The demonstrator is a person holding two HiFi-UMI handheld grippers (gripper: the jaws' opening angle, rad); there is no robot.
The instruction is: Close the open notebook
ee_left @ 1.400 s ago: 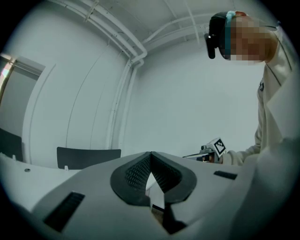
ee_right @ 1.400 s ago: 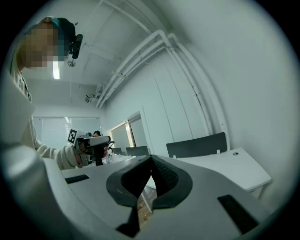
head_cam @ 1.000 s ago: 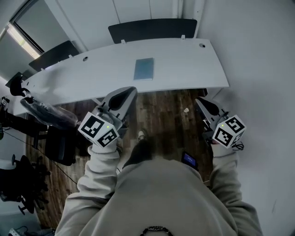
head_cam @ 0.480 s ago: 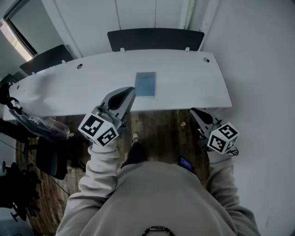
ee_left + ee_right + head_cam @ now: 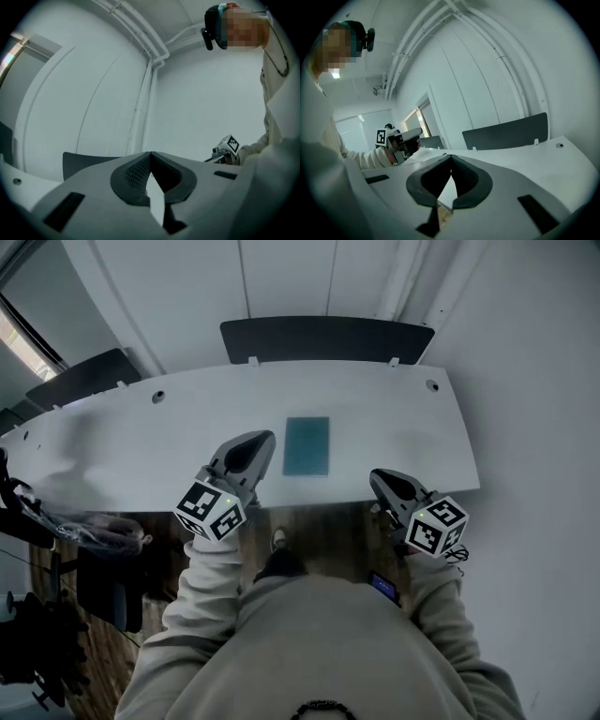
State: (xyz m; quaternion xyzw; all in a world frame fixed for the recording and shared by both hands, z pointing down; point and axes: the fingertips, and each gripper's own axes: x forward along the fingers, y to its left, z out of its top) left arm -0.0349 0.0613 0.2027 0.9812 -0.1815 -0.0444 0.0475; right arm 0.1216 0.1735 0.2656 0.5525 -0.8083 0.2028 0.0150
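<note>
White and gently curved, the desk (image 5: 141, 442) crosses the upper half of the head view, with a dark panel (image 5: 323, 338) standing along its far edge. At centre left the left gripper (image 5: 262, 440) hovers over the desk's near edge, jaws pressed tip to tip with nothing between them, just left of the teal notebook (image 5: 307, 446) lying flat at mid-frame. Lower right of the notebook, the right gripper (image 5: 378, 477) is likewise closed and empty, a little apart from it.
</note>
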